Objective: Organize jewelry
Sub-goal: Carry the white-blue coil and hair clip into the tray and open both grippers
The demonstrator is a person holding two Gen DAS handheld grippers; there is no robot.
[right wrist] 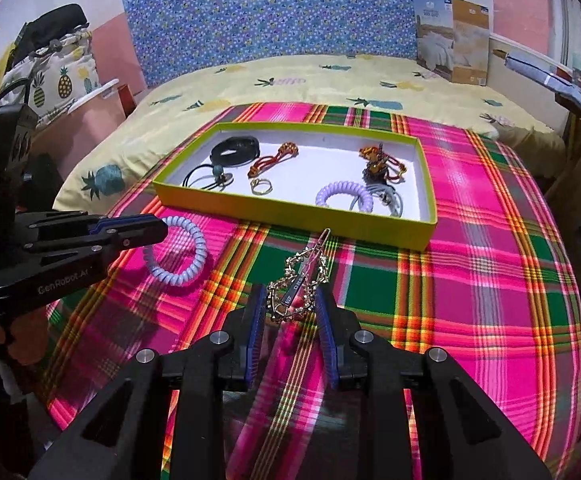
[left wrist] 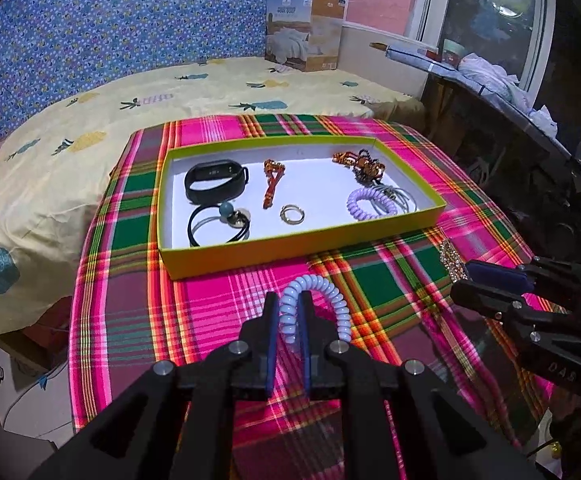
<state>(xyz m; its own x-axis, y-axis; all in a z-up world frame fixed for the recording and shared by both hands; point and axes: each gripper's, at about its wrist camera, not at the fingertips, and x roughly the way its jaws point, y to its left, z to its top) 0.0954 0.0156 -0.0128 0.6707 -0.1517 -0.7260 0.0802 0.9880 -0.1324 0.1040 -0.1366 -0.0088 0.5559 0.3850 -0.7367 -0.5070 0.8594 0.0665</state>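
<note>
Left claw (left wrist: pixel 289 300) clamped on pale coil hair tie (left wrist: pixel 318 300), right claw (right wrist: pixel 292 300) on gold hair clip (right wrist: pixel 300 280).

Home bedroom. Shown by:
- Bed (right wrist: pixel 330 80) with yellow pineapple-print sheet, filling the view from 9 to 2 o'clock.
- Blue floral headboard (right wrist: pixel 282 12) upright behind it at 12 o'clock, against a pink-and-white wall (left wrist: pixel 378 4).
- Boxed quilt (left wrist: pixel 306 32) standing on the bed at 1 o'clock.
- Pineapple-print pillow (right wrist: pixel 62 76) stacked at 10 o'clock.
- Window (left wrist: pixel 490 16) at 2 o'clock, dark outside, sill cluttered with cloth.
- Plaid cloth (right wrist: pixel 470 240) spread in the foreground, bearing a shallow tray (right wrist: pixel 290 210) of hair ties and trinkets.
</note>
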